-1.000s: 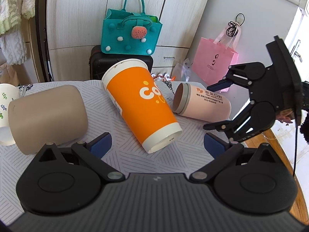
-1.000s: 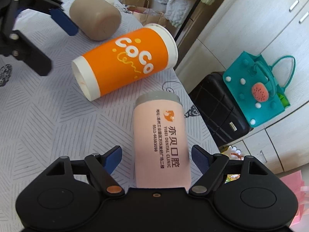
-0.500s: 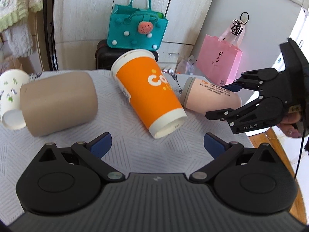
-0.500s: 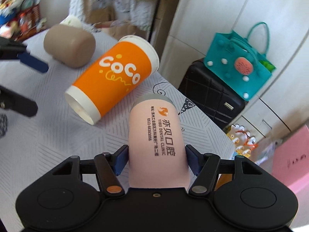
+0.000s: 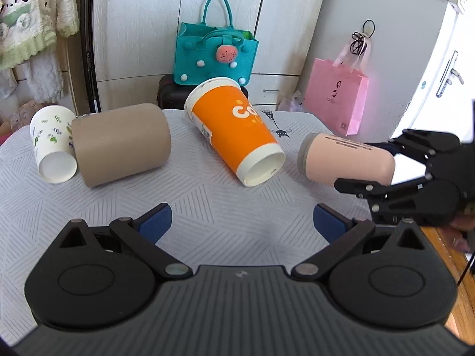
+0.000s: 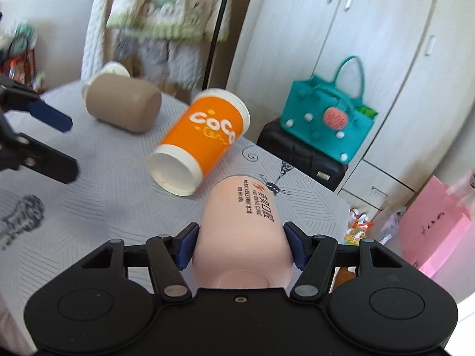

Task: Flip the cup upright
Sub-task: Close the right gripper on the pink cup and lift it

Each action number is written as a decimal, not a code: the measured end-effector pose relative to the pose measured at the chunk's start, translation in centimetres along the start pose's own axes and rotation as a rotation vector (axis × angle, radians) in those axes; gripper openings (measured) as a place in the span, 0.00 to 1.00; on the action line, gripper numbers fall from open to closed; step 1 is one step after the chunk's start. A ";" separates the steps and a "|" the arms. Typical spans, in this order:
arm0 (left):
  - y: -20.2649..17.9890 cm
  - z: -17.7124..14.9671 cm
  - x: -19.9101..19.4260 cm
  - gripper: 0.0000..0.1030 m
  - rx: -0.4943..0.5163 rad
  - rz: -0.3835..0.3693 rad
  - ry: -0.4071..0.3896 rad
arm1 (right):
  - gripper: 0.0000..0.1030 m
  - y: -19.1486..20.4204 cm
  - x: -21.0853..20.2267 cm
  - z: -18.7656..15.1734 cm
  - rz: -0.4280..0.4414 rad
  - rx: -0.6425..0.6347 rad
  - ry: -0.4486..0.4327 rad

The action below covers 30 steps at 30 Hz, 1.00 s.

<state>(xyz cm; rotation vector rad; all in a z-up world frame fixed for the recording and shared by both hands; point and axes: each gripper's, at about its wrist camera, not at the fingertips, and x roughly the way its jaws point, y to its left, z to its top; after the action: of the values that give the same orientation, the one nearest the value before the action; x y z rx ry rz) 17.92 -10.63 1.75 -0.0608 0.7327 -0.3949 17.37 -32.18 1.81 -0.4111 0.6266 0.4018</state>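
My right gripper (image 6: 240, 247) is shut on the pink cup (image 6: 242, 237) near its base and holds it lying sideways, lifted off the table; the cup (image 5: 344, 160) and that gripper (image 5: 380, 166) also show at the right of the left wrist view, the cup's grey rim pointing left. My left gripper (image 5: 242, 222) is open and empty above the table's near part. An orange "COCO" paper cup (image 5: 234, 130), a tan cup (image 5: 121, 144) and a white leaf-print cup (image 5: 53, 142) lie on their sides.
The round table (image 5: 207, 207) has a grey patterned cloth. Behind it stand a black suitcase (image 6: 299, 154) with a teal felt bag (image 5: 215, 53) on it, a pink paper bag (image 5: 337, 101) and white cupboards. Clothes hang at the left.
My right gripper closed on the pink cup and lifted it off the table, tilting it. My left gripper drew back, so more of the table shows.
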 end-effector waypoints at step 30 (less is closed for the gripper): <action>8.5 -5.0 -7.9 1.00 -0.182 -0.122 -0.068 | 0.65 17.5 -0.9 1.0 -0.014 0.171 -0.206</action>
<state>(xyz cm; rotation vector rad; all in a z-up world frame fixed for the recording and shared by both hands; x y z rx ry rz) 12.08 0.56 1.44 -0.2901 0.6978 -0.4401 8.85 -17.15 -1.22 -0.2078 0.4532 0.3687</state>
